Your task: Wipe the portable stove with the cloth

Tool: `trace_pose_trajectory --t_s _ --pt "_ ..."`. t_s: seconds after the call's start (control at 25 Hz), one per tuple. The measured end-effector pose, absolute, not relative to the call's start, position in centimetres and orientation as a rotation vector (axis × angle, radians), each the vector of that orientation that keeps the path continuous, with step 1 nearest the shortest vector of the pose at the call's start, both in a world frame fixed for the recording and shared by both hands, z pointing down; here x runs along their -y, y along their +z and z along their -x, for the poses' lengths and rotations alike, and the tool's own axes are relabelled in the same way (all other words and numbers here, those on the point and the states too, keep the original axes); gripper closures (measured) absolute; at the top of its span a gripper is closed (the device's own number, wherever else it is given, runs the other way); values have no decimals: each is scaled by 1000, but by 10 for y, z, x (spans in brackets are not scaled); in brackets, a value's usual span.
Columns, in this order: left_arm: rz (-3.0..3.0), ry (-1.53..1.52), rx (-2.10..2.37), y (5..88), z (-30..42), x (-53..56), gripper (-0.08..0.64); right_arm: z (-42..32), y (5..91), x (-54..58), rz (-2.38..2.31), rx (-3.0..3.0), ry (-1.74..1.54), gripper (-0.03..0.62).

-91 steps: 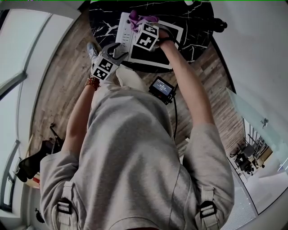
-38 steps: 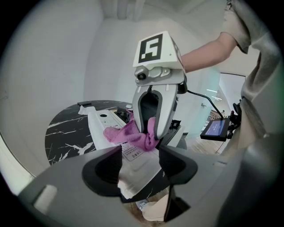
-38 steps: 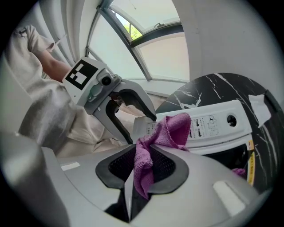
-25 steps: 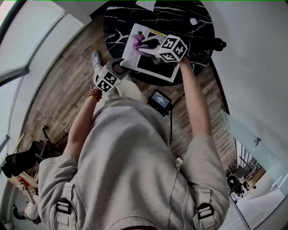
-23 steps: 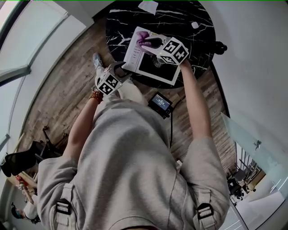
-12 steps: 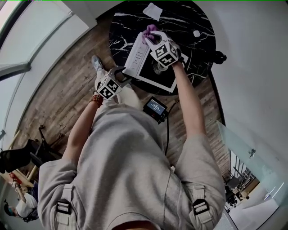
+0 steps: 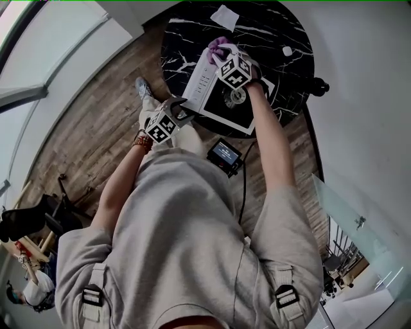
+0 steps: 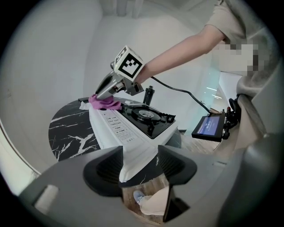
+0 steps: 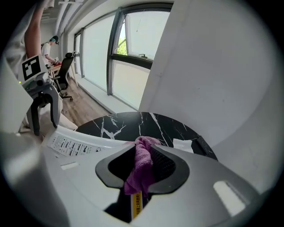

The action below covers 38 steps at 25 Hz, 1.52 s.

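One marble table (image 7: 186,38) on wood floor (image 7: 96,115); right claw (image 9: 144,153) pinches cloth (image 9: 137,177), left claw (image 8: 140,159) stove (image 8: 128,137).

One stove (image 7: 204,80), one cloth (image 7: 217,45), one table (image 7: 263,26), one paper sheet (image 7: 225,17), one small screen (image 7: 225,153) and two grippers (image 7: 182,112) (image 7: 220,54) are counted.

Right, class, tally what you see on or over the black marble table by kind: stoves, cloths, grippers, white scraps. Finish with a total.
Portable stove: 1
Purple cloth: 1
Grippers: 2 (left gripper on the stove's corner, right gripper clamped on the cloth)
White scraps: 2 (paper sheet, small piece)
Total: 6
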<state>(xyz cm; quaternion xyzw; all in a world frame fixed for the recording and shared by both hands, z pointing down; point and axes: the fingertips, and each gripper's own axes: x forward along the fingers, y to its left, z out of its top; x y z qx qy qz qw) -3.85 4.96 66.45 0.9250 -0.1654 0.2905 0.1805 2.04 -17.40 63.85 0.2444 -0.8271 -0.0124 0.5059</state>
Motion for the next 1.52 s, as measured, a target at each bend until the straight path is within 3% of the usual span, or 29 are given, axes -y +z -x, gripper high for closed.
trace_pose_trajectory --t_s 0.72,1.52 --pt "-2632 866 416 665 42 -46 336 -19 652 168 -628 2027 241 488" --pt "-2635 864 445 662 42 -44 328 -10 651 144 -580 2051 216 488"
